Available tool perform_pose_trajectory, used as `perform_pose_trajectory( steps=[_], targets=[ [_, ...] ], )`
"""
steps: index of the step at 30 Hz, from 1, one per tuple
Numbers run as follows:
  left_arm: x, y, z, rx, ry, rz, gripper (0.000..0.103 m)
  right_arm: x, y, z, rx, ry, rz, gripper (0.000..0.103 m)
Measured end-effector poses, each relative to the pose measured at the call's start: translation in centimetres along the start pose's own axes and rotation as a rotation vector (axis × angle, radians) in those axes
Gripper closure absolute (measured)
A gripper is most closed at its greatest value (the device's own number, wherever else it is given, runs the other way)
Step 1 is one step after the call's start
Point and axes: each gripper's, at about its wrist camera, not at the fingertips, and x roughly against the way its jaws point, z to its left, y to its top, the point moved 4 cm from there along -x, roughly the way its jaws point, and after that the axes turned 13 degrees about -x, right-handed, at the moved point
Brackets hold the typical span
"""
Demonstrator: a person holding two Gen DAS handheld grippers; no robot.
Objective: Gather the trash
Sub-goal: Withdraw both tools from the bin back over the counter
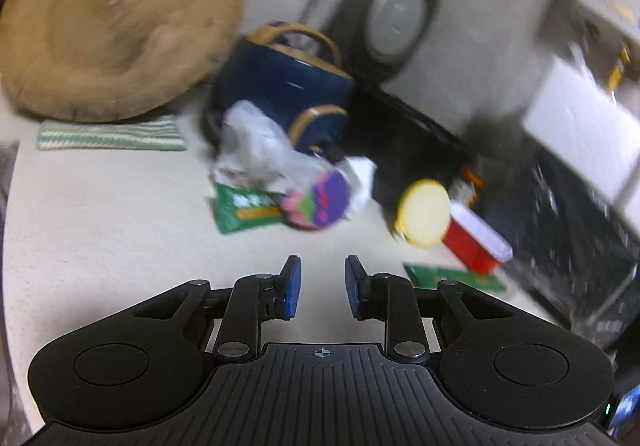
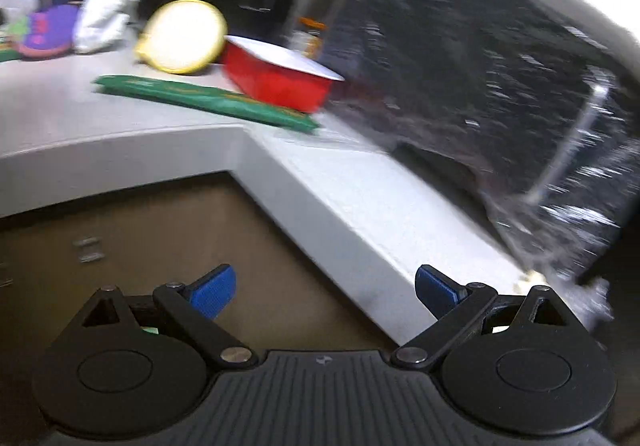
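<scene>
Trash lies on a pale table (image 1: 100, 214): a green snack wrapper (image 1: 240, 210), a pink and purple round pack (image 1: 320, 202), crumpled white paper (image 1: 360, 178), clear plastic (image 1: 256, 134), a yellow lid (image 1: 424, 212), a red tub (image 1: 476, 242) and a flat green wrapper (image 1: 452, 274). My left gripper (image 1: 322, 286) is open and empty, hovering short of them. My right gripper (image 2: 324, 290) is wide open and empty beyond the table's corner (image 2: 240, 134). The yellow lid (image 2: 184, 36), red tub (image 2: 276, 74) and flat green wrapper (image 2: 200, 98) lie ahead of it. Both views are blurred.
A black bin bag on a frame (image 2: 500, 86) stands at the table's right side. A navy bag with tan handles (image 1: 284, 86), a black box (image 1: 408, 150), a tan round cushion (image 1: 112, 26) and a striped cloth (image 1: 112, 134) sit at the back. Brown floor (image 2: 160, 246) lies below.
</scene>
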Motion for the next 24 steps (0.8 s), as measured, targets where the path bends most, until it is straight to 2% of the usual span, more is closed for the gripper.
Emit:
perform_pose_trajectory(
  steps=[2, 4, 9, 12, 14, 16, 18, 19, 21, 24],
  targets=[
    [-0.1, 0.7, 2.1, 0.048, -0.013, 0.001, 0.076, 1.2, 0.7, -0.3, -0.029, -0.043, -0.036, 0.006],
    [-0.1, 1.3, 3.1, 0.021, -0.006, -0.009, 0.076, 2.8, 2.0, -0.7, -0.045, -0.095, -0.124, 0.006],
    [0.3, 2.5, 3.1, -0.048, -0.074, -0.034, 0.076, 6.8, 7.2, -3.4, -0.044, -0.354, -0.399, 0.006],
    [0.0, 2.7, 2.8, -0.071, -0.111, -0.046, 0.076, 8.7, 11.1, -7.0, -0.068, -0.518, -0.546, 0.006],
    [0.0, 2.7, 2.6, -0.082, -0.109, -0.047, 0.076, 9.9, 13.6, -9.5, -0.093, -0.642, -0.645, 0.006],
    [0.2, 2.9, 2.9, -0.074, -0.117, -0.050, 0.076, 11.1, 15.9, -11.1, -0.151, -0.696, -0.714, 0.006],
    [0.3, 3.6, 3.5, -0.058, -0.115, -0.062, 0.076, 12.6, 18.4, -11.4, -0.232, -0.658, -0.749, 0.006],
    [0.4, 4.1, 3.8, -0.055, -0.108, -0.074, 0.076, 13.0, 19.8, -11.1, -0.282, -0.596, -0.754, 0.002],
    [1.1, 5.2, 4.8, -0.032, -0.083, -0.131, 0.076, 13.1, 22.0, -9.3, -0.354, -0.435, -0.725, 0.000],
    [1.8, 7.0, 6.7, 0.042, -0.037, -0.218, 0.076, 10.7, 24.4, -4.3, -0.334, -0.182, -0.612, 0.000]
  ],
)
